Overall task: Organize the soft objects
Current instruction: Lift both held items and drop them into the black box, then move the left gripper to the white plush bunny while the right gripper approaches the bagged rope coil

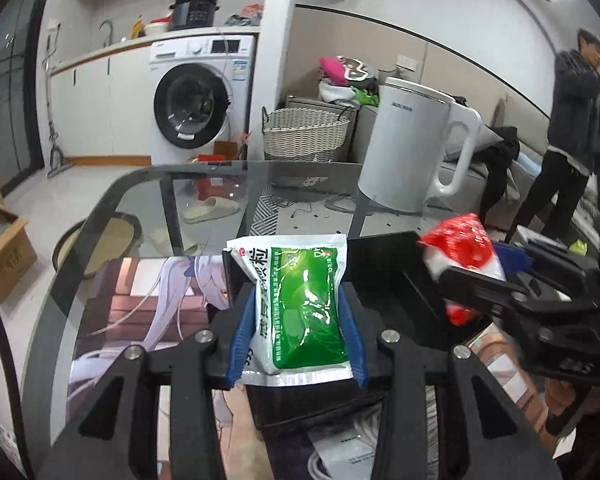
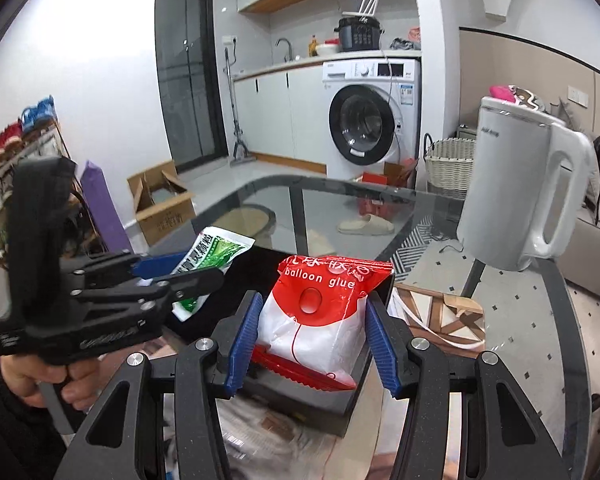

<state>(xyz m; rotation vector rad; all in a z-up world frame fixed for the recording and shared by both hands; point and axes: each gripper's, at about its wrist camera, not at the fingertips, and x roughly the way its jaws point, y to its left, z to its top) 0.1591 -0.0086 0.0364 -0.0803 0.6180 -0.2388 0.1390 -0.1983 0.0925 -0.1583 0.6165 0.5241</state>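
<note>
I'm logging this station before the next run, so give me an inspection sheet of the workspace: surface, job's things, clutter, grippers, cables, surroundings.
Surface: glass table with a printed mat under the work area.
Job's things: green-and-white sachet; red-and-white balloon glue packet; black box beneath both.
Clutter: white electric kettle on the table's far side.
Grippers: left gripper shut on the sachet; right gripper shut on the glue packet; both held above the box.
Cables: thin cords on the floor, seen through the glass.
Surroundings: washing machine, wicker basket, cardboard box, slipper, a person standing by.
</note>
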